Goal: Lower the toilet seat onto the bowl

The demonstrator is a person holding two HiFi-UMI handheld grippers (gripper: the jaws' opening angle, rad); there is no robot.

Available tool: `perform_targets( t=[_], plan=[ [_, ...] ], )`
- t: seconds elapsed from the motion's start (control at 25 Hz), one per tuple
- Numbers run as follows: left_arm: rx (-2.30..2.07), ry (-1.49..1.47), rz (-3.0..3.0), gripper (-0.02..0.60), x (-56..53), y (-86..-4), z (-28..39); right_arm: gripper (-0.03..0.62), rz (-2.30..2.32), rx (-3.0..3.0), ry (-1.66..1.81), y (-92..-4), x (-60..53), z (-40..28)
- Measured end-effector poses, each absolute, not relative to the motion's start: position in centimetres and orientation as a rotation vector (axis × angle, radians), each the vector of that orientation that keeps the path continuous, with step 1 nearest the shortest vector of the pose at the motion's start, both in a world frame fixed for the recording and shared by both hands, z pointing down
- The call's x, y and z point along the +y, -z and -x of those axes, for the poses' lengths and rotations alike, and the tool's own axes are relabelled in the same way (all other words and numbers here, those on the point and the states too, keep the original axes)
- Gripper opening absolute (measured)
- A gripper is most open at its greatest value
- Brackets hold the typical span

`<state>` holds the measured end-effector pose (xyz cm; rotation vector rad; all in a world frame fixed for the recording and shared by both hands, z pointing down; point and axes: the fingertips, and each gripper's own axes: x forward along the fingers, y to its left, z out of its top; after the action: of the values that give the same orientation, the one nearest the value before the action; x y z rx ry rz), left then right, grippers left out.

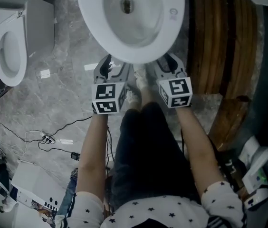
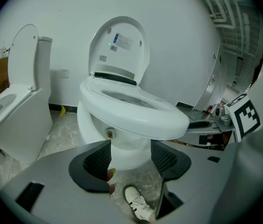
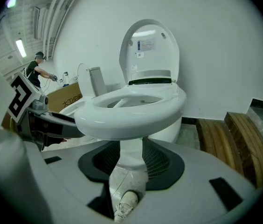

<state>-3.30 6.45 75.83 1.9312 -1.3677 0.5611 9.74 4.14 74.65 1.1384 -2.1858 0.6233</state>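
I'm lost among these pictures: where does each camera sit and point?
Head view: on the person's head, aimed steeply down at the white ceramic toilet bowl; shows forearms, left tongs, right tongs.
Left gripper view: on the left tongs, facing the bowl's front; own open jaws show.
Right gripper view: on the right tongs, likewise.
Shared by those two: the raised white lid, a white shoe.

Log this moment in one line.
seat flat on bowl | lid upright | left tongs open, empty | right tongs open, empty | both at bowl front
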Motion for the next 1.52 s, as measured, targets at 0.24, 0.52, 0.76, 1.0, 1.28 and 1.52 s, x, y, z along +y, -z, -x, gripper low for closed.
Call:
perform_targets(
  t=[0.24,0.52,0.76,1.0,1.28,1.52],
  plan=[
    [-1.372,-0.561,-1.909,0.273,6.7,-76.6,3.7,0.158,-1.127,-2.177,-0.631,-75.4,4.4,-9.7],
    [-1.371,-0.577,-1.899,0.273,6.8,-77.6,3.8,0.158,-1.119,-2.175,-0.637,-76.5,4.5,-9.4],
    [-1.360,-0.595,-1.895,0.273,7.0,-78.3,3.4,0.158,-1.118,-2.167,-0.652,-77.2,4.6,-9.6],
    [-1.356,-0.602,-1.884,0.273,7.0,-79.3,3.5,0.158,-1.114,-2.162,-0.658,-78.1,4.7,-9.6],
    [-1.350,-0.610,-1.873,0.273,7.1,-80.1,3.5,0.158,-1.111,-2.150,-0.669,-79.0,4.7,-9.6],
    [-1.345,-0.625,-1.865,0.273,7.2,-80.9,3.7,0.158,-1.107,-2.139,-0.680,-79.9,4.8,-9.4]
  ],
)
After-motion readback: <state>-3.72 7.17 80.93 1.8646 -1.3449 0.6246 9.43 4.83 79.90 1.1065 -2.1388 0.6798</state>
